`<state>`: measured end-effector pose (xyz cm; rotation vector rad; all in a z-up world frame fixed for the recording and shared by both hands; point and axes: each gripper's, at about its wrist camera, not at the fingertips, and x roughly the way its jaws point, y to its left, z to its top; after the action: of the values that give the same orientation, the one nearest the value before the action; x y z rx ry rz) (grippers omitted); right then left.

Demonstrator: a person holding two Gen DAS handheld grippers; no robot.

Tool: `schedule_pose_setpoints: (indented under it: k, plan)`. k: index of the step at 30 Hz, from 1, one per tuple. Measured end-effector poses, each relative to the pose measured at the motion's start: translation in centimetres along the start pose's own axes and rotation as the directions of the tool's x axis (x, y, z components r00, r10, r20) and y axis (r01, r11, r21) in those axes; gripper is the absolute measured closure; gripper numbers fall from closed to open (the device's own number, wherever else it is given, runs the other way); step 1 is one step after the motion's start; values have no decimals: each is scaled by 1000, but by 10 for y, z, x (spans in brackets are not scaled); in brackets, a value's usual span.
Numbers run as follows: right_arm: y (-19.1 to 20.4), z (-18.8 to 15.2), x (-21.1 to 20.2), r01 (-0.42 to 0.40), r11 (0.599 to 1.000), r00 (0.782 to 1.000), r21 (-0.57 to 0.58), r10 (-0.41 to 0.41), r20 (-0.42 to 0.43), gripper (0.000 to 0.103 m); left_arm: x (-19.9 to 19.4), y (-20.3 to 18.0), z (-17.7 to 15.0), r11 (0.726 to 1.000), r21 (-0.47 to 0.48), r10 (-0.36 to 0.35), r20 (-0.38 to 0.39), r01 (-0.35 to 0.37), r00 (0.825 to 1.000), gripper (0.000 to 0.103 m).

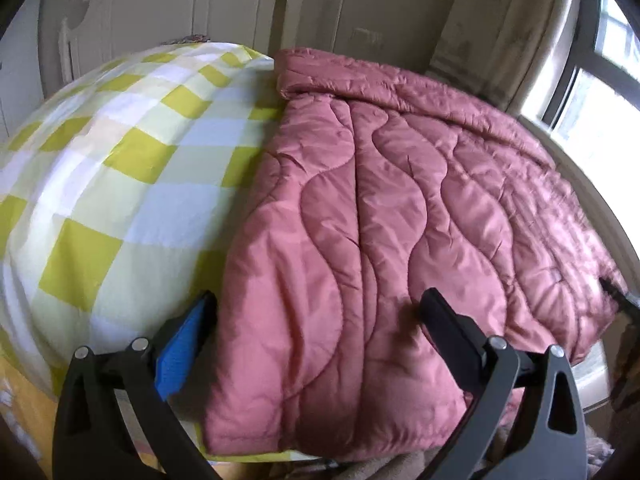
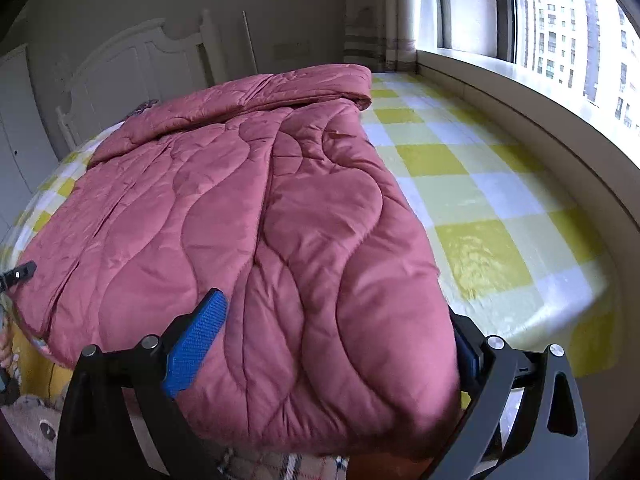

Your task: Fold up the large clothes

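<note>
A pink quilted garment lies folded lengthwise on a bed with a yellow, green and white checked sheet. My left gripper is open, its jaws straddling the garment's near left corner, which hangs at the bed's foot. In the right wrist view the same garment fills the middle. My right gripper is open around the garment's near right corner; its right finger is mostly hidden behind the fabric. The tip of the other gripper shows at the far left edge.
A white headboard stands at the far end of the bed. A window and wide sill run along the right side. The checked sheet shows bare right of the garment. Plaid fabric lies below the bed's foot.
</note>
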<state>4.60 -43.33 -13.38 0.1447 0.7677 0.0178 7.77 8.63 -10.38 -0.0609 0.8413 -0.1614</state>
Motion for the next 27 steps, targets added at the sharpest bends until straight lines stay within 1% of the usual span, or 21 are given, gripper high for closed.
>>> schedule_pose_setpoints:
  k: [1,3,9,11,21,24,25,26,27]
  plan:
    - [0,1,2,4,1000,1000,0,-4,-2,8,4,-7,0,999,32,38,-10,-38,999,2]
    - [-2,2,2,-3,1000,1000,2,3,-5,8,6,-15,-1,996,66,60,-12,-60,998,2]
    - [-7,1,0,-12,1000,1000,-5,12,2,8,6,-14,-3,996,76,57,-5,-57,998,2]
    - [-9,0,0,-13,1000,1000,1,13,7,7,5,-13,-4,995,78,57,-1,-56,998,2]
    - [-10,1,-1,-36,999,999,-4,36,-2,6,5,-15,-4,995,83,56,-3,-56,998,2]
    - [-10,0,-1,-24,1000,1000,-11,24,2,9,5,-15,-4,995,84,56,-4,-56,998,2]
    - [-8,-1,-2,-26,1000,1000,-15,27,5,21,5,-15,-4,995,85,57,-5,-56,998,2]
    - [-7,-1,-4,-45,999,999,-18,45,13,50,4,-14,-5,995,88,54,-8,-54,998,2]
    - [-6,-2,-7,-88,996,996,-16,89,14,66,2,-16,-6,995,94,42,-9,-41,999,11]
